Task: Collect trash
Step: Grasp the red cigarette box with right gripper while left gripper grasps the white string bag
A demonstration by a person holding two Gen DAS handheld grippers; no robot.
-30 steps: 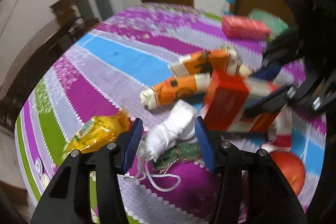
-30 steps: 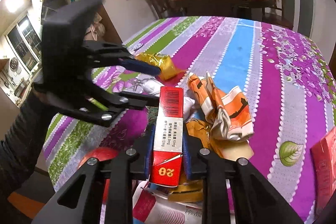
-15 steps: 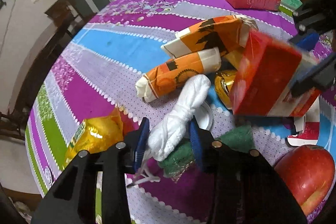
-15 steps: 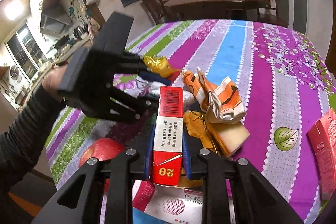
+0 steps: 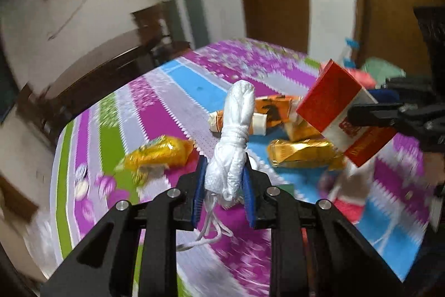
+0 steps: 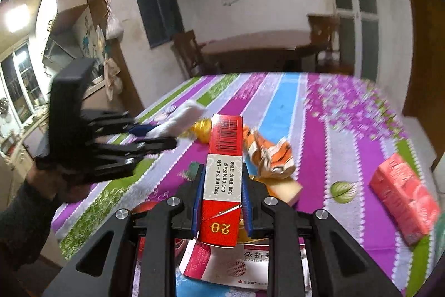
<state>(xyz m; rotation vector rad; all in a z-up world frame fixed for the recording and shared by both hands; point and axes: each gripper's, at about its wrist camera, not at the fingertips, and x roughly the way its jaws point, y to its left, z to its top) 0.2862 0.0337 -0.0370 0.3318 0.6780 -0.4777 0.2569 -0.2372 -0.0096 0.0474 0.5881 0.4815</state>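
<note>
My left gripper (image 5: 224,189) is shut on a rolled white face mask (image 5: 235,138) and holds it up above the striped tablecloth (image 5: 155,113). Its strings hang below. My right gripper (image 6: 221,195) is shut on a red and white cigarette box (image 6: 224,174), lifted above the table. The box also shows in the left wrist view (image 5: 342,113), and the mask in the right wrist view (image 6: 180,118). On the cloth lie a yellow snack wrapper (image 5: 157,155), a gold wrapper (image 5: 303,152) and orange and white wrappers (image 6: 271,155).
A red carton (image 6: 403,194) lies at the table's right side. A red and white medicine box (image 6: 236,260) lies under my right gripper. A dark wooden table and chairs (image 6: 256,52) stand behind. The table edge (image 5: 59,157) runs along the left.
My left gripper has lifted the white mask off the table and tilted upward. My right gripper has risen with the cigarette box. Both views now show more of the room.
</note>
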